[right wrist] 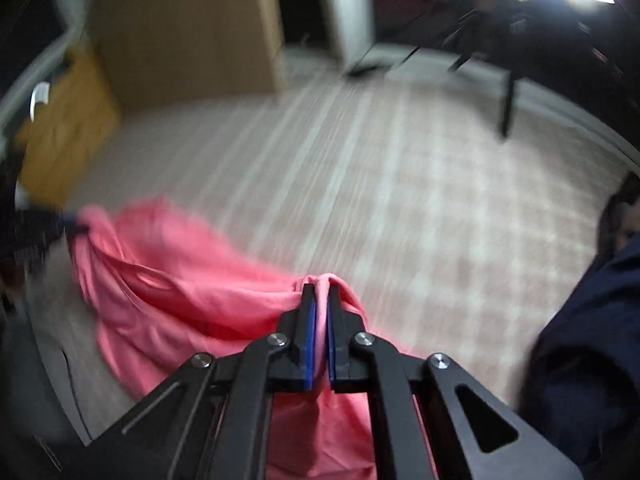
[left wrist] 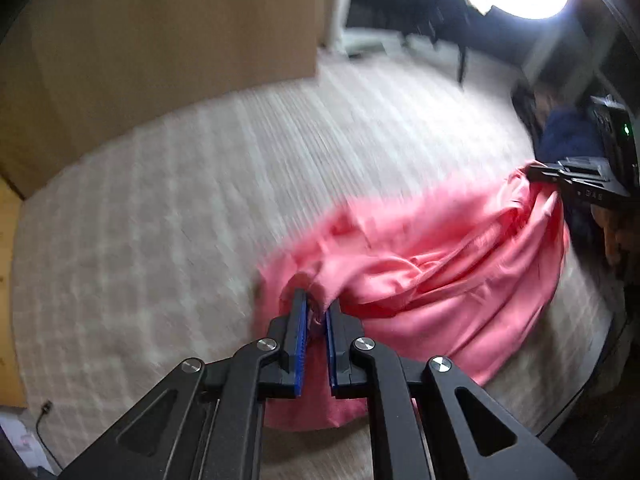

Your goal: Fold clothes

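A pink garment [left wrist: 432,276] hangs bunched between my two grippers above a pale checked rug [left wrist: 200,208]. My left gripper [left wrist: 318,304] is shut on one end of it, with pink cloth pinched between the blue pads. My right gripper [right wrist: 322,292] is shut on the other end of the garment [right wrist: 192,300]. In the left wrist view the right gripper [left wrist: 560,180] shows at the far right, gripping the cloth. In the right wrist view the left gripper [right wrist: 48,228] shows at the far left, blurred. Both views are motion-blurred.
A large cardboard box [left wrist: 160,48] stands at the back left of the rug [right wrist: 400,184]. A yellow-brown bundle [right wrist: 68,128] lies beside the box [right wrist: 188,28]. Dark chair legs [right wrist: 508,108] stand at the back right. The person's dark blue clothing [right wrist: 592,352] is at the right.
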Action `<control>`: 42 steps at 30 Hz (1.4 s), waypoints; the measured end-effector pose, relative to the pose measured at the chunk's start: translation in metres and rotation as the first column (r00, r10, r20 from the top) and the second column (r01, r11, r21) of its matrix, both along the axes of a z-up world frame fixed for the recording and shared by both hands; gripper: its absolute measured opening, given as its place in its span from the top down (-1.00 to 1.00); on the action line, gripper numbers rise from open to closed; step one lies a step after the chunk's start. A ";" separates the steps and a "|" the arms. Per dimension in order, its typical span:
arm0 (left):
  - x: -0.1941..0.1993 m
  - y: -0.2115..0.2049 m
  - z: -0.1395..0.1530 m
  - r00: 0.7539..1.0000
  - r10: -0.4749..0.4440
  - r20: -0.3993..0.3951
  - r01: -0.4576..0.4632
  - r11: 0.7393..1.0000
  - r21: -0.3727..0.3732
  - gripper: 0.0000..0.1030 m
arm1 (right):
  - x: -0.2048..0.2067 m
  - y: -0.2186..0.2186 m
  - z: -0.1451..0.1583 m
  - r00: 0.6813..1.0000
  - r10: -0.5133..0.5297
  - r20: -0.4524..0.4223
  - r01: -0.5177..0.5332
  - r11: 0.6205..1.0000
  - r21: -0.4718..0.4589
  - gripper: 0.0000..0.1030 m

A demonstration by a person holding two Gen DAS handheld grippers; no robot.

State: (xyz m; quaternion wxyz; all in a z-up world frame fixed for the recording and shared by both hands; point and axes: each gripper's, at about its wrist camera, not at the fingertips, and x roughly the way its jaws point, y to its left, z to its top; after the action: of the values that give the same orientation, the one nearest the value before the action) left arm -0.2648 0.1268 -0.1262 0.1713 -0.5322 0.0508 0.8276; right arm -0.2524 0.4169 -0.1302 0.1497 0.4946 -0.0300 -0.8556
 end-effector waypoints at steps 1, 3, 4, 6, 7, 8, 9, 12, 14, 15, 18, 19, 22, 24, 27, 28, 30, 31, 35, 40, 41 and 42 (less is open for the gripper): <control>-0.006 -0.004 0.008 0.999 0.020 -0.026 -0.020 1.000 0.009 0.85 | -0.006 0.009 0.010 0.999 -0.047 -0.027 0.046 0.998 -0.050 0.90; -0.017 -0.010 0.013 0.997 0.064 -0.047 -0.064 0.998 -0.012 0.74 | -0.013 0.013 0.018 0.996 -0.088 -0.032 0.088 0.996 -0.008 0.74; -0.022 -0.012 0.013 0.995 0.081 -0.051 -0.083 0.996 -0.026 0.72 | -0.015 0.012 0.019 0.995 -0.099 -0.024 0.100 0.994 0.040 0.46; -0.025 -0.015 0.011 0.992 0.116 -0.055 -0.118 0.992 -0.038 0.55 | -0.008 0.013 0.019 0.995 -0.099 -0.028 0.101 0.993 0.068 0.09; -0.026 -0.020 0.011 0.990 0.126 -0.058 -0.128 0.991 -0.026 0.43 | -0.004 0.013 0.018 0.995 -0.099 -0.031 0.101 0.992 0.080 0.05; -0.024 -0.023 0.008 0.989 0.137 -0.061 -0.138 0.990 -0.015 0.36 | 0.002 0.013 0.018 0.996 -0.088 -0.018 0.089 0.994 0.055 0.05; -0.022 -0.026 0.007 0.989 0.134 -0.055 -0.135 0.991 -0.007 0.31 | 0.007 0.012 0.014 0.998 -0.063 0.004 0.063 0.997 0.038 0.05; -0.013 -0.031 0.003 0.994 0.106 -0.037 -0.106 0.994 -0.004 0.25 | 0.022 0.003 0.002 0.998 0.014 0.061 -0.015 1.000 0.023 0.02; -0.004 -0.034 0.001 0.997 0.076 -0.026 -0.077 0.997 -0.015 0.14 | 0.025 -0.008 -0.006 0.995 0.052 0.080 -0.056 0.997 0.054 0.00; -0.001 -0.035 -0.003 0.998 0.067 -0.014 -0.068 0.997 -0.022 0.05 | 0.025 -0.014 -0.012 0.993 0.070 0.091 -0.076 0.995 0.071 0.00; 0.005 -0.038 -0.013 0.999 0.044 0.021 -0.043 0.999 -0.030 0.03 | 0.017 -0.022 -0.028 0.988 0.091 0.123 -0.103 0.990 0.095 0.00; 0.005 -0.039 -0.017 0.999 0.039 0.032 -0.038 0.999 -0.024 0.01 | 0.014 -0.027 -0.033 0.986 0.096 0.136 -0.111 0.988 0.110 0.00; 0.003 -0.043 -0.028 0.998 0.023 0.063 -0.023 1.000 -0.006 -0.02 | 0.011 -0.035 -0.042 0.981 0.127 0.150 -0.143 0.984 0.104 0.05; 0.005 -0.042 -0.030 0.997 0.010 0.081 -0.009 1.000 -0.014 0.20 | 0.010 -0.037 -0.040 0.979 0.133 0.154 -0.147 0.985 0.086 0.78; 0.002 -0.035 -0.032 0.994 -0.015 0.106 0.017 1.000 -0.021 0.97 | 0.013 -0.030 -0.022 0.987 0.116 0.107 -0.120 0.993 0.025 0.93; 0.001 -0.033 -0.030 0.994 -0.019 0.106 0.020 1.000 -0.017 0.97 | 0.014 -0.026 -0.012 0.992 0.104 0.077 -0.106 0.994 0.018 0.93; -0.003 -0.032 -0.018 0.998 -0.025 0.066 0.026 1.000 -0.010 0.97 | 0.013 -0.017 0.010 0.997 0.070 0.013 -0.070 0.997 0.020 0.94; -0.005 -0.032 -0.012 0.999 -0.028 0.045 0.028 1.000 -0.007 0.97 | 0.011 -0.013 0.015 0.999 0.051 -0.002 -0.051 0.998 0.027 0.94; -0.023 -0.037 0.005 1.000 0.010 -0.012 -0.010 1.000 -0.005 0.97 | 0.000 0.002 0.021 1.000 -0.007 0.008 0.007 0.999 0.051 0.93; -0.042 -0.041 0.007 0.998 0.052 -0.038 -0.052 0.998 -0.022 0.97 | -0.008 0.004 0.002 0.996 -0.020 0.081 0.014 0.997 0.075 0.92; -0.045 -0.041 0.007 0.998 0.052 -0.038 -0.053 0.998 -0.023 0.97 | -0.008 0.005 -0.001 0.996 -0.017 0.090 0.011 0.998 0.067 0.92; -0.046 -0.039 0.004 0.999 0.040 -0.031 -0.040 0.999 -0.023 0.97 | -0.008 0.005 -0.001 0.995 -0.016 0.094 0.011 0.998 0.054 0.92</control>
State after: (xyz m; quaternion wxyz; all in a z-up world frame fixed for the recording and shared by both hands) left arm -0.3104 0.0877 -0.1218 0.1477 -0.5221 0.0525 0.8383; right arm -0.2605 0.4218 -0.1316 0.1290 0.5381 -0.0172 -0.8328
